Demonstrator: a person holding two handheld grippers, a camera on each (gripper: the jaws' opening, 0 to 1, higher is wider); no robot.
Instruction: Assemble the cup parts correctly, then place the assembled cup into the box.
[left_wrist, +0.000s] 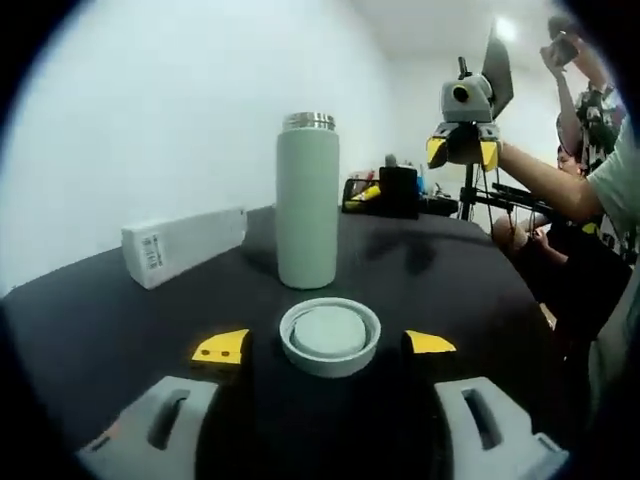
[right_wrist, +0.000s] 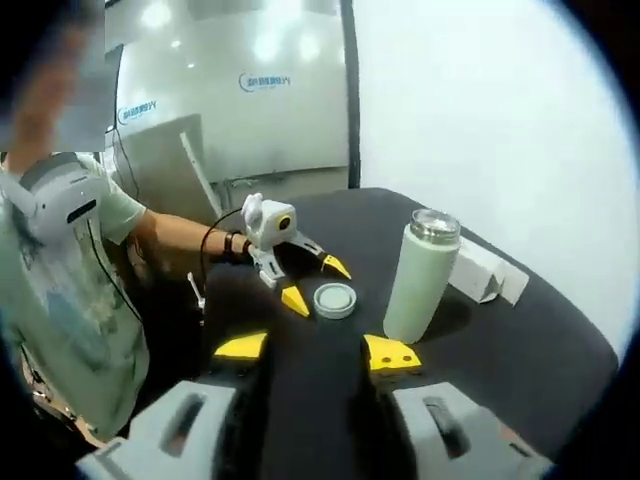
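Observation:
A pale green cup body (left_wrist: 307, 205) with a metal rim stands upright on the black table (left_wrist: 90, 320). Its round lid (left_wrist: 330, 335) lies flat just in front of it, between the yellow tips of my open left gripper (left_wrist: 326, 345), which do not touch it. My right gripper (left_wrist: 463, 150) hangs high at the far right, held by a person's arm. In the right gripper view, my right gripper (right_wrist: 316, 350) is open and empty above the table, looking down on the lid (right_wrist: 334, 299), the cup body (right_wrist: 422, 275) and my left gripper (right_wrist: 316, 284).
A long white box (left_wrist: 183, 245) (right_wrist: 488, 275) lies on its side beside the cup body. Black gear (left_wrist: 385, 190) and a tripod (left_wrist: 468, 200) stand beyond the table's far edge. People (left_wrist: 585, 130) are at the right; the person (right_wrist: 70, 260) holding the grippers is close by.

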